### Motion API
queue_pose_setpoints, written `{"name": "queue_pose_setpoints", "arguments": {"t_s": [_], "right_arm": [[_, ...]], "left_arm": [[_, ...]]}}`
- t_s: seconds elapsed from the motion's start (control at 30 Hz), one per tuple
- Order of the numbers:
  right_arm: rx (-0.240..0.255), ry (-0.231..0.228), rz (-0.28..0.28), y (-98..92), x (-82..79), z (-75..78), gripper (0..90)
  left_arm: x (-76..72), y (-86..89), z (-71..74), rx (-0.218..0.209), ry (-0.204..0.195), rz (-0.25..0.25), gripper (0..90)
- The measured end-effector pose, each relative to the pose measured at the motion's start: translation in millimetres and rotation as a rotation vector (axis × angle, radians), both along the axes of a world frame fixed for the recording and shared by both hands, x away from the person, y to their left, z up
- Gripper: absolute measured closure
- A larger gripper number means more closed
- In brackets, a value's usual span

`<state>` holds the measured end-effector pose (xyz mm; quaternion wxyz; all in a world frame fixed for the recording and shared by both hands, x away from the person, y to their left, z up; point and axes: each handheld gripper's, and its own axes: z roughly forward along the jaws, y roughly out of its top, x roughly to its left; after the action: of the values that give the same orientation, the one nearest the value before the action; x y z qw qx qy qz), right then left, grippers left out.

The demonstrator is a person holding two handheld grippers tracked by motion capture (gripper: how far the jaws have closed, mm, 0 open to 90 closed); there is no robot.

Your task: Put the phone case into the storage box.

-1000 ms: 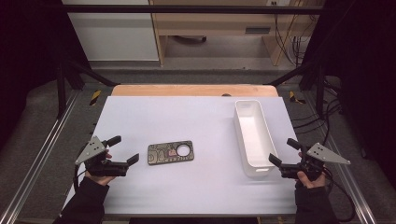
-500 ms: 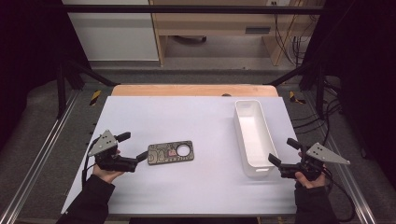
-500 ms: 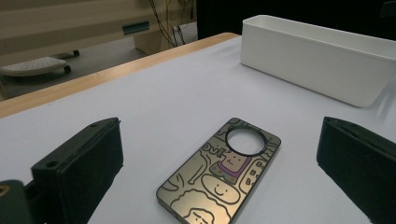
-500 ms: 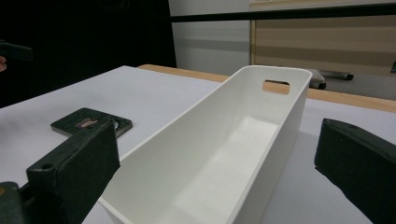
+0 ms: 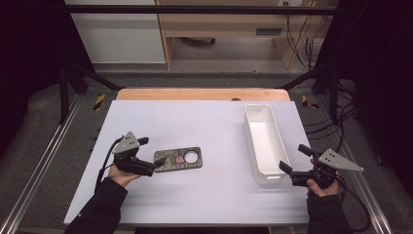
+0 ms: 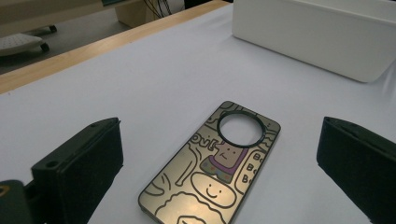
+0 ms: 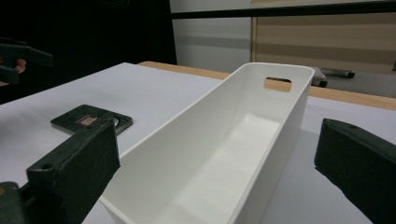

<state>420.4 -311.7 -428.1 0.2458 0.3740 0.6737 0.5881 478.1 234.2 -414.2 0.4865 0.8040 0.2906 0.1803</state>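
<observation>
Phone case, a flat dark rectangular cover printed with cartoon doodles and pierced by a round camera hole (image 5: pixel 178 159), is lying face-up on the white table top (image 5: pixel 195 122), and every place below is given relative to it. Nearest the person, the left hand (image 5: pixel 118 174) is gripping the left black two-jaw gripper (image 5: pixel 152 157) just beside the case's near short end. Its jaws are standing wide apart, clenched on nothing, with the case's end sitting at the mouth of the gap between them. In the left gripper view the case (image 6: pixel 212 163) is lying between the two black jaws, running away from the camera with its round hole at the far end, and neither jaw is touching it.

Well apart from the case, on its hole side, the right hand (image 5: pixel 322 185) is holding the right black two-jaw gripper (image 5: pixel 294 160), its jaws likewise spread open and empty, straddling the near end of the long white rectangular plastic bin (image 5: pixel 253 141). That bin is lying beyond the hole end of the case, separated from it by bare table. In the right gripper view the bin (image 7: pixel 289 112) is stretching away between the jaws, with the case (image 7: pixel 91 117) low to its side.
</observation>
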Motion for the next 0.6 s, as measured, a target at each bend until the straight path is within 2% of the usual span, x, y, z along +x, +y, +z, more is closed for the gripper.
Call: {"name": "queue_pose_setpoints", "arguments": {"t_s": [0.27,0.47,0.6], "right_arm": [[-0.005,0.002,0.001,0.1,-0.2,0.4,0.2],[-0.008,0.003,0.001,0.4,-0.2,0.2,0.3],[-0.005,0.009,0.002,0.6,0.2,-0.7,0.3]], "left_arm": [[14.6,-16.2,-12.1,0.059,0.042,-0.018,0.0],[24.0,-24.8,-25.0,0.121,0.089,-0.022,0.0],[28.8,-30.0,-31.8,0.142,0.113,-0.028,0.0]]}}
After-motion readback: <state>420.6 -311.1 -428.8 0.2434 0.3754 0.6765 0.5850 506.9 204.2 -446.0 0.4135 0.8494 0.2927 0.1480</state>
